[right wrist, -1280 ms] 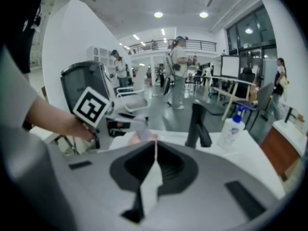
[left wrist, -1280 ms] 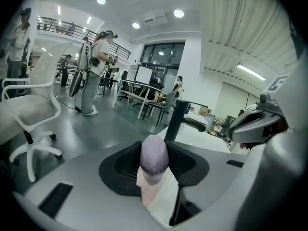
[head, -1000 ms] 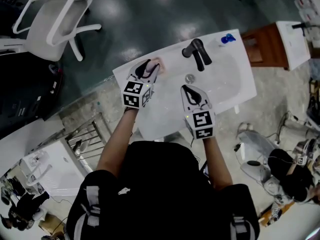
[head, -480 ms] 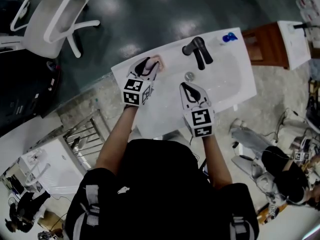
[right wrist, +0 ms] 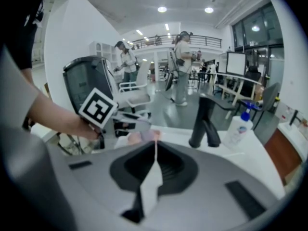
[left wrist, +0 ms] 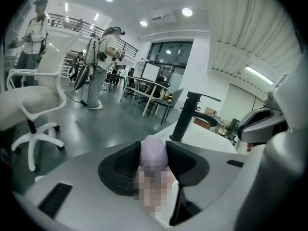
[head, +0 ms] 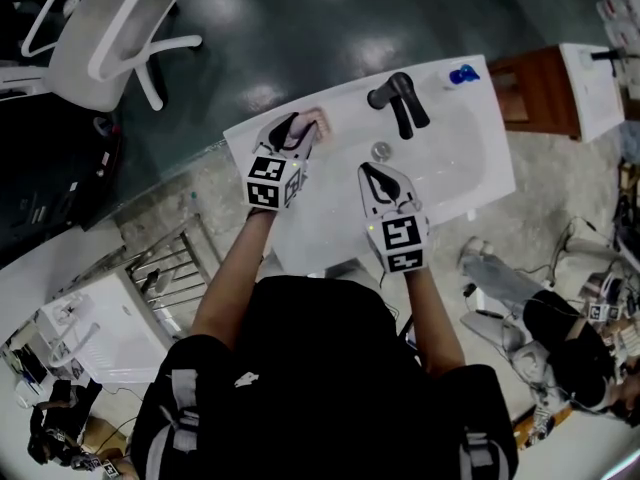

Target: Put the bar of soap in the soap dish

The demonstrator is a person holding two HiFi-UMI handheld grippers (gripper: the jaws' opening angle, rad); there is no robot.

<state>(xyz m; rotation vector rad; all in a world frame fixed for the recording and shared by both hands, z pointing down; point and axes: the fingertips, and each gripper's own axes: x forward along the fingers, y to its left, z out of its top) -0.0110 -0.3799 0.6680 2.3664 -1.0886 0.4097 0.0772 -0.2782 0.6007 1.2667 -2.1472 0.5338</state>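
we hold the left gripper [head: 298, 131] at the far left corner of the white washbasin [head: 455, 173]. its jaws stand part-way apart, clamped on the bar of soap [left wrist: 153, 150], a pale lilac lump whose rounded end pokes out past the tips. just beyond the tips, at that same corner, lies something pink that seems to be the soap dish [head: 317, 121], though the head view is too small for us to say whether the soap touches it. the right gripper [right wrist: 155, 146] hangs over the near edge of the basin, well apart from the soap, its jaws pressed together to a thin slit with nothing between them. a black faucet [head: 400, 103] stands at the middle of the far edge, and a blue-capped bottle [head: 460, 74] at the far right corner.
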